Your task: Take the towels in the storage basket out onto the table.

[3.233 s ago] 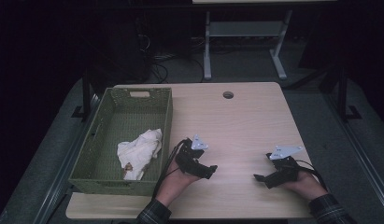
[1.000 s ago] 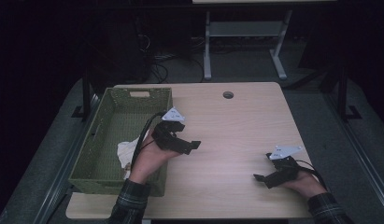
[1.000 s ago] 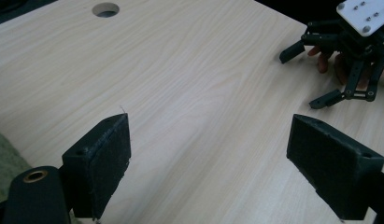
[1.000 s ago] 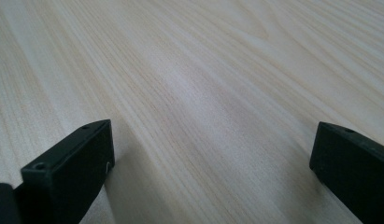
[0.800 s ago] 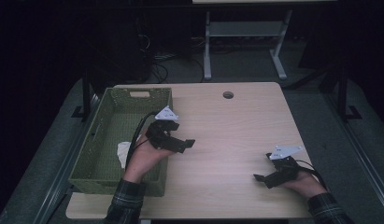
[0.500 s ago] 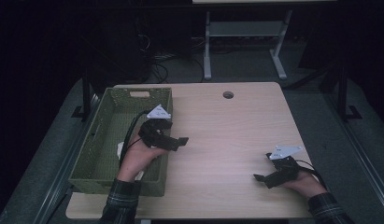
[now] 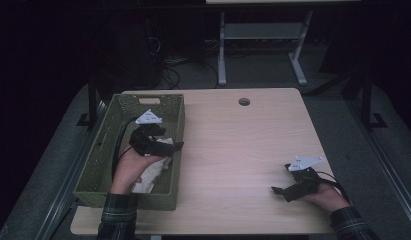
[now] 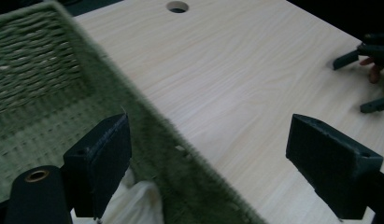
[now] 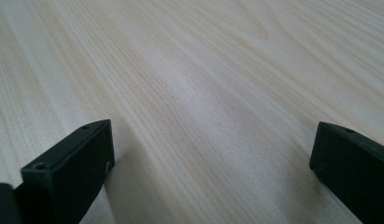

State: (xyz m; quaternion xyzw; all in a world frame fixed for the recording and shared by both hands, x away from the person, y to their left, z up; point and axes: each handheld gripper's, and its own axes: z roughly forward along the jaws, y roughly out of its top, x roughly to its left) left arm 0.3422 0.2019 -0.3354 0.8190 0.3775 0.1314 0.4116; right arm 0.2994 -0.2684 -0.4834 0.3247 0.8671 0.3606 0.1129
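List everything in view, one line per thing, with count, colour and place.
woven green rectangular basket: one, olive green, left part of the table.
crumpled white cloth: one, white, inside the basket at its near end.
light wooden table: one, pale wood, centre; a round hole near its far edge.
metal frame legs: grey, on the floor beyond the table.
left tool: one, black, open, over the basket's right wall.
right tool: one, black, open, low over the table's near right.
plaid sleeves: two, dark, bottom edge.
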